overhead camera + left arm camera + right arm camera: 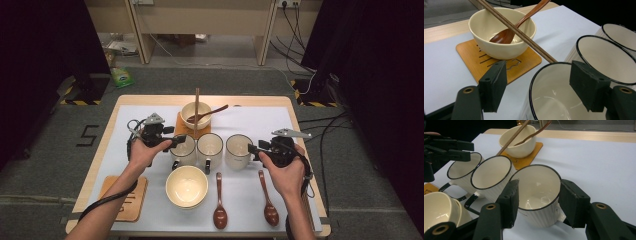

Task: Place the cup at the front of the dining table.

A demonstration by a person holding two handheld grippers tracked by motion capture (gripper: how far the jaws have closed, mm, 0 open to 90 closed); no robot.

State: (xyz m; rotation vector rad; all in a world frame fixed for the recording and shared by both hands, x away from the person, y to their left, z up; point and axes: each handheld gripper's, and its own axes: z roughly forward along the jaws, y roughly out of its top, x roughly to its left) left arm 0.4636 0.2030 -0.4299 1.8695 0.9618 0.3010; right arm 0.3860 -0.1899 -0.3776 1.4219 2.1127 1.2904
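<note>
At the row of three mugs mid-table, both grippers are hovering w/ jaws apart, left gripper (176,139) straddling the left mug (183,149), right gripper (254,149) flanking the right mug (237,151); closing off-centre is risking tipping either into the middle mug (210,148).

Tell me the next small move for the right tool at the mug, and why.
Probably close the right tool on the right mug. Its jaws stand open on either side of the mug's ribbed wall, near the rim, so it looks lined up for a grip. The left tool is likewise open at the left mug.
</note>
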